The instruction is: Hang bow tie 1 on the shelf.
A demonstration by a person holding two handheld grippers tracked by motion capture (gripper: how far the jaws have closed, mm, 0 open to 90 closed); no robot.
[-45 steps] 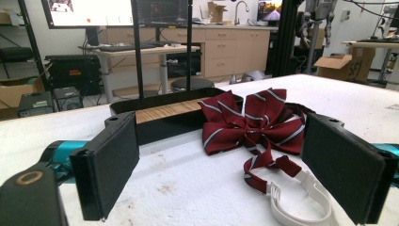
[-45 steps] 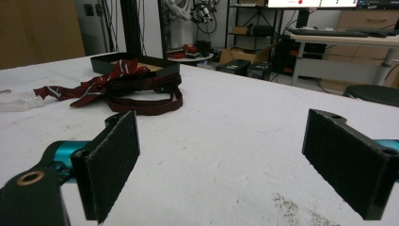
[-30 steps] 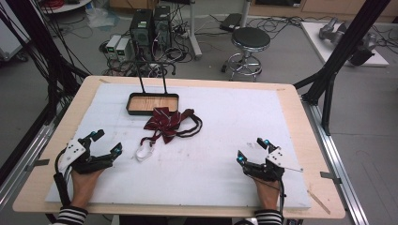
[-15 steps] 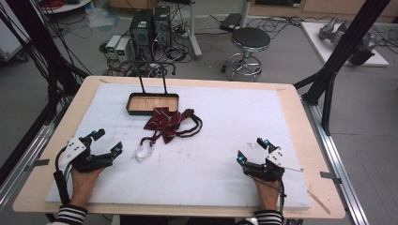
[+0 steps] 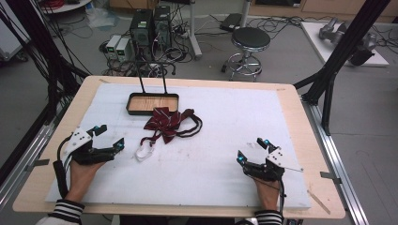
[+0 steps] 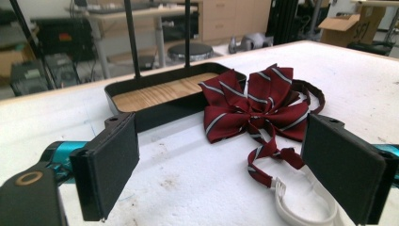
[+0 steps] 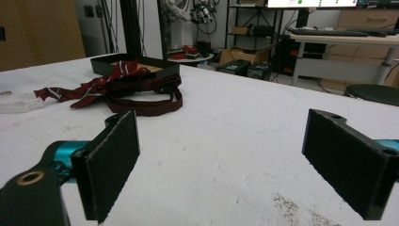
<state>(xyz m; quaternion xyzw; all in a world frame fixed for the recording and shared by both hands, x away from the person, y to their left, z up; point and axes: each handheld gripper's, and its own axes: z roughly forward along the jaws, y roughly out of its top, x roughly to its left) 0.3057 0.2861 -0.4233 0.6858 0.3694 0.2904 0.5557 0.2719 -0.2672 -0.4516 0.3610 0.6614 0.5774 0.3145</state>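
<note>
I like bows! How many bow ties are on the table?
1. The bow tie lies on the white mat, just in front of the tray, nearer the left tongs. No others are visible.

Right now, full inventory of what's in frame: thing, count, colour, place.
Bow tie: 1, dark red with pale stripes, on the pad just in front of the tray, straps trailing right and toward the left gripper.
White strap end: 1, white, on the pad below-left of the bow.
Tray: 1, black rim, wood floor, far left-centre of the pad, two black rods rising from it.
Pad: 1, white, covering the table.
Table: 1, light wood.
Stool: 1, black seat, floor beyond the table.
Left gripper: 1, black, near left, jaws open.
Right gripper: 1, black, near right, jaws open.
</note>
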